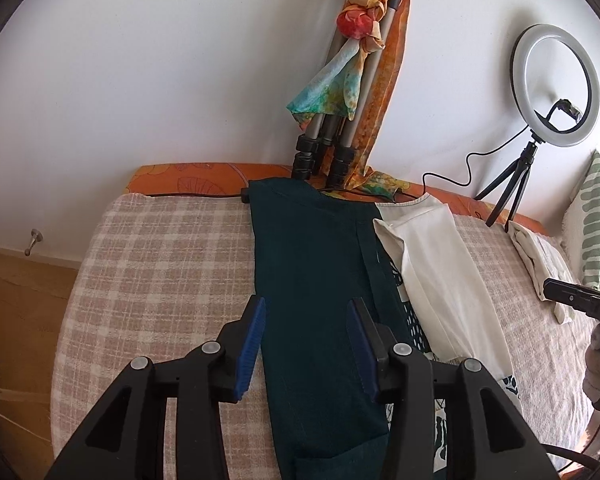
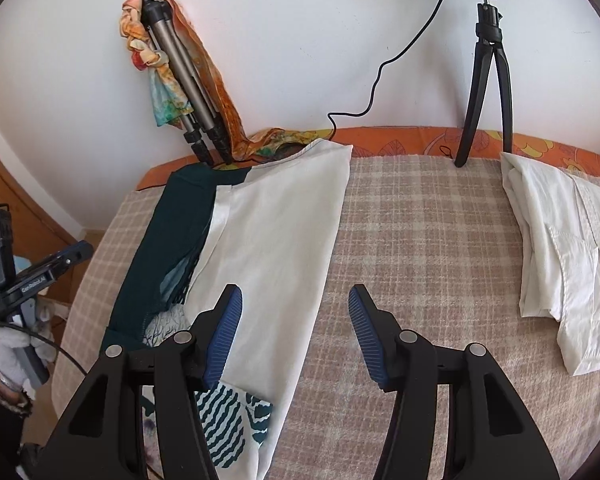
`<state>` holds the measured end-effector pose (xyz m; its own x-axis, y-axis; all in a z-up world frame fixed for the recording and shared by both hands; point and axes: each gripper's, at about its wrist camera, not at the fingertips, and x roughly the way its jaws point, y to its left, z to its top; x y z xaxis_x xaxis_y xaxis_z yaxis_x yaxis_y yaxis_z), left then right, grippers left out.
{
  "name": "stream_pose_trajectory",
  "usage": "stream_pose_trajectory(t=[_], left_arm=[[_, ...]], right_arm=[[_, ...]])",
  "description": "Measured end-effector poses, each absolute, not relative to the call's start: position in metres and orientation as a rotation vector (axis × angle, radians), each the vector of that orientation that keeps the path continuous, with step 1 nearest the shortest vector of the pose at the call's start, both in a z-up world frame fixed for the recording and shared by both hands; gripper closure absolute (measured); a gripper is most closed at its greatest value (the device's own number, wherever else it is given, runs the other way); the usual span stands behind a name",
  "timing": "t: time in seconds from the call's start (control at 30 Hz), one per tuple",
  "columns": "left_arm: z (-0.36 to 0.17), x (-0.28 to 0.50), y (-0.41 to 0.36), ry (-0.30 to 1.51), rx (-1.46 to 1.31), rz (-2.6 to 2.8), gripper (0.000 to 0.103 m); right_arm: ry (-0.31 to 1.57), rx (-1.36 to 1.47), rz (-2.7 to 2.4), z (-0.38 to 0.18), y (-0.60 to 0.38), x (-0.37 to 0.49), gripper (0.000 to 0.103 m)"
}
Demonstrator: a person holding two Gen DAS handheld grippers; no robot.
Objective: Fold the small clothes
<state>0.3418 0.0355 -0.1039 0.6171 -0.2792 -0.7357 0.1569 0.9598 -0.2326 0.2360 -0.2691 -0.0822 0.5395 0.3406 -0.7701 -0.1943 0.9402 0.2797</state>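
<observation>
A dark green garment [image 1: 312,248] lies folded in a long strip on the checkered bed cover [image 1: 160,260]. It overlaps a white garment [image 1: 440,272] to its right. A teal-and-white patterned fabric [image 2: 224,420] peeks out beneath them at the near end. My left gripper [image 1: 306,302] hovers open above the green strip, with nothing pinched between its blue pads. My right gripper [image 2: 295,290] stands open over the right edge of the white garment [image 2: 276,220] and the bare cover, holding nothing. A crumpled white shirt [image 2: 560,260] lies apart at the far right.
A folded tripod wrapped in colourful scarves [image 1: 340,120] leans on the wall behind the clothes. A ring light on a small tripod [image 1: 556,84] stands at the back right, its cable trailing along the bed edge. A green-striped pillow [image 1: 596,220] lies far right. Wooden floor [image 1: 12,320] shows left.
</observation>
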Motion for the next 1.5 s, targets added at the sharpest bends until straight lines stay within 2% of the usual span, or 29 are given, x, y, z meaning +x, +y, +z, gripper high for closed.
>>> stream_pose_trajectory(t=[0.73, 1.07, 1.17, 1.27, 1.3, 1.33, 1.4, 1.43, 1.5], left_arm=[[-0.168, 0.481, 0.049, 0.969, -0.188, -0.239, 0.059], [-0.18, 0.514, 0.037, 0.97, -0.195, -0.227, 0.062], [-0.181, 0.52, 0.033, 0.972, -0.188, -0.205, 0.067], [-0.182, 0.523, 0.031, 0.974, -0.199, -0.192, 0.076], [-0.182, 0.523, 0.03, 0.972, -0.196, -0.191, 0.083], [-0.182, 0.524, 0.028, 0.97, -0.187, -0.186, 0.085], [-0.181, 0.524, 0.025, 0.963, -0.175, -0.186, 0.096], [-0.181, 0.524, 0.024, 0.959, -0.171, -0.187, 0.099], [-0.179, 0.521, 0.022, 0.942, -0.161, -0.187, 0.103]], right_arm=[[1.024, 0.259, 0.336, -0.14, -0.27, 0.386, 0.048], [1.03, 0.252, 0.345, -0.153, -0.256, 0.42, 0.049], [1.023, 0.243, 0.347, -0.156, -0.249, 0.427, 0.05], [1.019, 0.228, 0.348, -0.156, -0.242, 0.432, 0.059], [1.022, 0.225, 0.354, -0.156, -0.239, 0.433, 0.069], [1.027, 0.218, 0.356, -0.156, -0.239, 0.432, 0.079], [1.028, 0.206, 0.349, -0.156, -0.237, 0.432, 0.09], [1.028, 0.206, 0.35, -0.156, -0.237, 0.432, 0.096], [1.021, 0.21, 0.353, -0.153, -0.238, 0.43, 0.098]])
